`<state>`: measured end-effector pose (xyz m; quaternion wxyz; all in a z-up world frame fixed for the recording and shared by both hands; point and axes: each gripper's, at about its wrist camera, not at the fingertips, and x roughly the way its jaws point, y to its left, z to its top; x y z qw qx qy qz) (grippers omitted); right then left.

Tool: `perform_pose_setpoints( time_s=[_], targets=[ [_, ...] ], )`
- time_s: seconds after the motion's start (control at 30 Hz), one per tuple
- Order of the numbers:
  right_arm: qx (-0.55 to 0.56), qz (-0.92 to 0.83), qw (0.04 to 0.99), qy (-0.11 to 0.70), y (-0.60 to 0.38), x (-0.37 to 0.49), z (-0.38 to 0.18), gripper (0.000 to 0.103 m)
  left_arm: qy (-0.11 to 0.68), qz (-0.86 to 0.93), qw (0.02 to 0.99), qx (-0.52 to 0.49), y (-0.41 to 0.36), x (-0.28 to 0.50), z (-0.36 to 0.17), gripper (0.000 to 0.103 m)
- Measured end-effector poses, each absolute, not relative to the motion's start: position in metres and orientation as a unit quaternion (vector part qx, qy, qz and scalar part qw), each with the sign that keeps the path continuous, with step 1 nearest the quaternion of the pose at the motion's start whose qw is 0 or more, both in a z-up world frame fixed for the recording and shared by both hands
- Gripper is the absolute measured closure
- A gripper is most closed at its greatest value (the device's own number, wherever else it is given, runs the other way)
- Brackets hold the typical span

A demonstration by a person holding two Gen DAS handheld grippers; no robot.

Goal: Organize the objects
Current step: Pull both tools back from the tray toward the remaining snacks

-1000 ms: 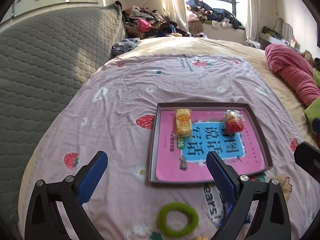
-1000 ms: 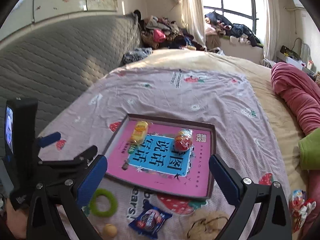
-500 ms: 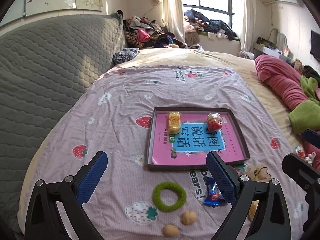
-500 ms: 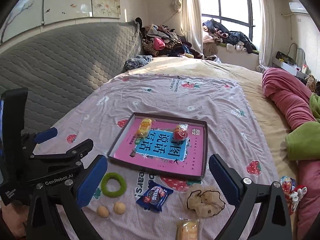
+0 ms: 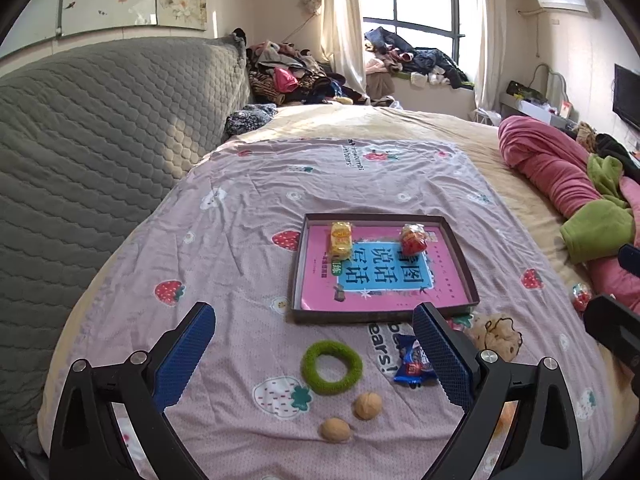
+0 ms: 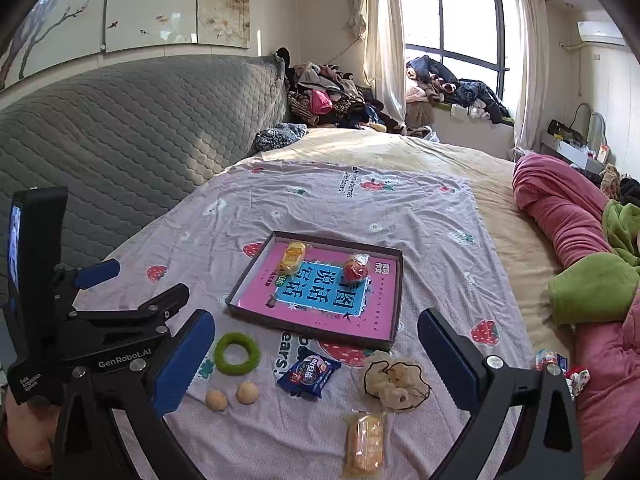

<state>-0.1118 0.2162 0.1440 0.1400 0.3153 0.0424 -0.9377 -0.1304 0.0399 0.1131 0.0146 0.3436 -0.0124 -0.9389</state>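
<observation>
Both pairs of tongs hover over the near end of the bed, their blue pads spread wide apart and holding nothing: the left tongs (image 5: 314,350) and the right tongs (image 6: 316,354). The landmark is the shallow tray (image 6: 394,312) with the pink book cover inside it. In the tray lie a yellow snack packet (image 6: 293,262) and a red wrapped candy (image 6: 356,268). Just in front of the tray lie a green ring (image 6: 237,353), two walnuts (image 6: 247,393), a blue biscuit packet (image 6: 308,372) and a cream scrunchie (image 6: 394,380). Nearer than those lies an orange wrapped cake (image 6: 365,446).
</observation>
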Motion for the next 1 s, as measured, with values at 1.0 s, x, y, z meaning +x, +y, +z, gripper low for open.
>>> perform_pose_setpoints(
  time_s=[1.0],
  targets=[
    [0.304,-0.943,0.13,0.036,0.244,-0.053,0.14,0.001,-0.032,-0.937,0.002,0.348,0.054,-0.072,0.103,0.004]
  ],
)
